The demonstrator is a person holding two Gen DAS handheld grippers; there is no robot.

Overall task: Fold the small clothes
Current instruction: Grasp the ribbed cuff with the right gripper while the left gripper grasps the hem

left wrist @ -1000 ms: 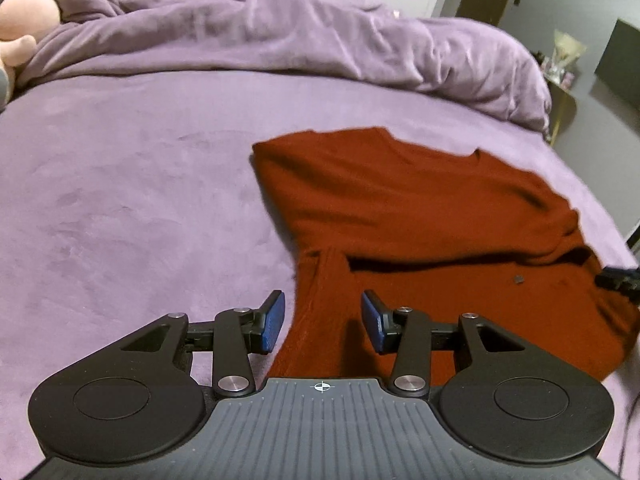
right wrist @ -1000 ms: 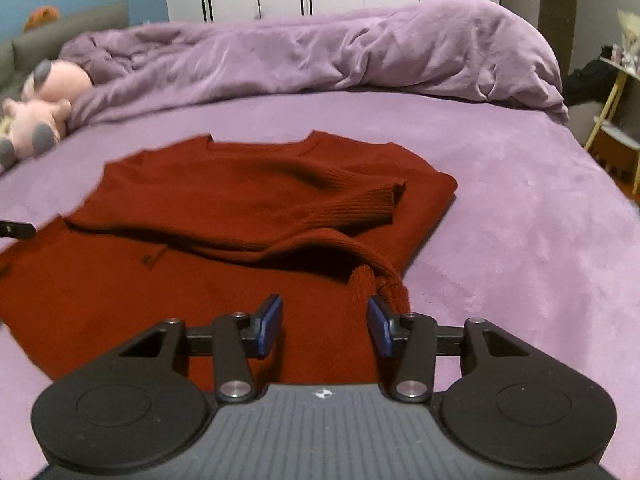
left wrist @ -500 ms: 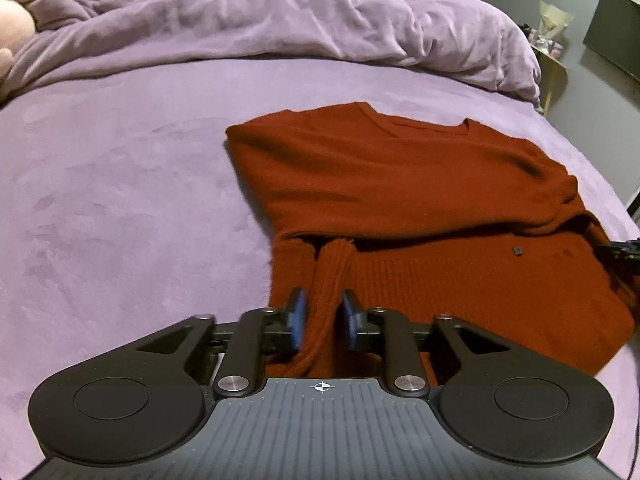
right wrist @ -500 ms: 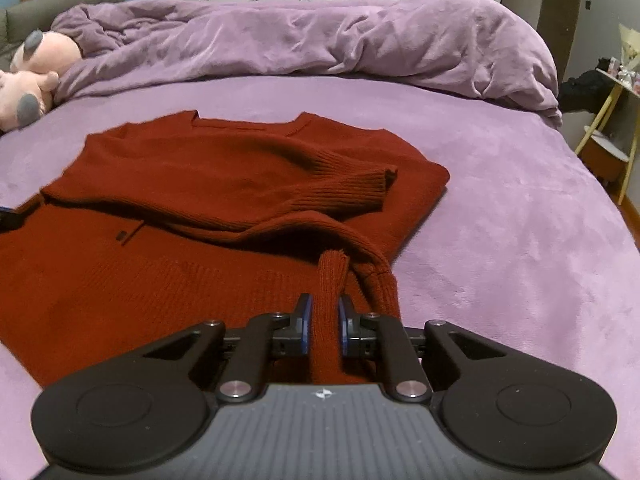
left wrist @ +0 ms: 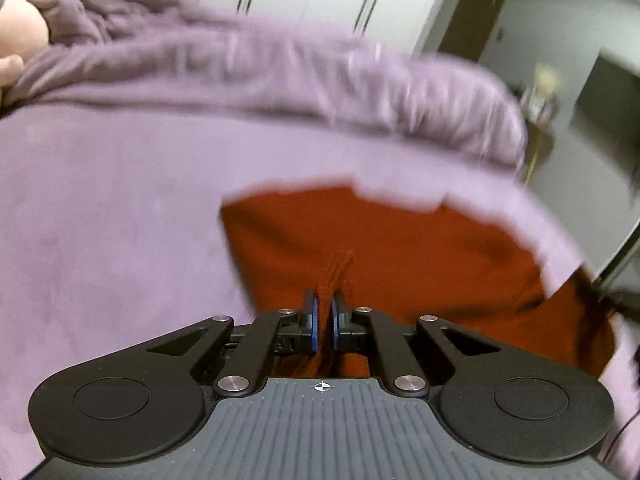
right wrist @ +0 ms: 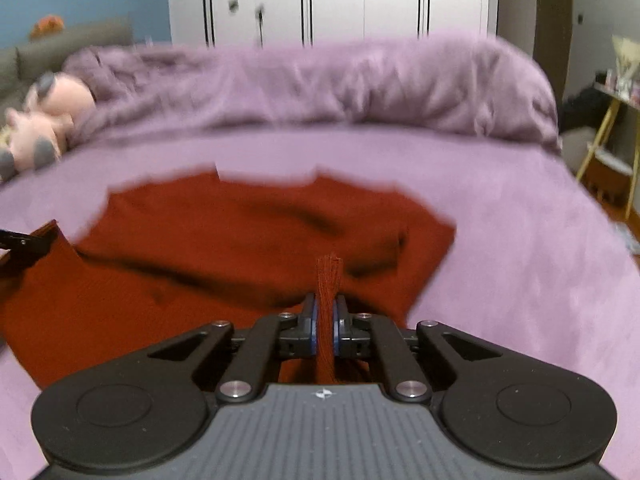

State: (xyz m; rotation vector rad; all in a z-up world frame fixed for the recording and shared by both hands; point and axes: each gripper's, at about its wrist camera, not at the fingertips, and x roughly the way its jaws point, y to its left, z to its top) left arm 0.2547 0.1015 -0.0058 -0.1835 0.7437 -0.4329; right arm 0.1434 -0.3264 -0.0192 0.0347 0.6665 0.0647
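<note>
A rust-red knitted sweater point(left wrist: 420, 256) lies flat on the purple bed, neckline at the far side and a sleeve folded across its body point(right wrist: 248, 232). My left gripper point(left wrist: 324, 300) is at the sweater's near left edge, its jaws closing tight on a pinched ridge of the knit. My right gripper point(right wrist: 327, 300) is at the near right edge, its jaws also closing, with a ribbed strip of the hem standing up between the blue pads. At the left edge of the right wrist view, the left gripper's dark tip point(right wrist: 20, 244) holds the other corner. Both views are motion-blurred.
A bunched purple duvet point(right wrist: 360, 88) runs across the far side of the bed. A pink plush toy point(right wrist: 48, 120) sits at the far left. White wardrobe doors point(right wrist: 320, 0) stand behind, and a yellow-legged side table point(right wrist: 616, 132) stands beyond the bed's right edge.
Both grippers went from open over the near hem to shut on pinches of the knit. Both have risen, lifting the near edge of the sweater.
</note>
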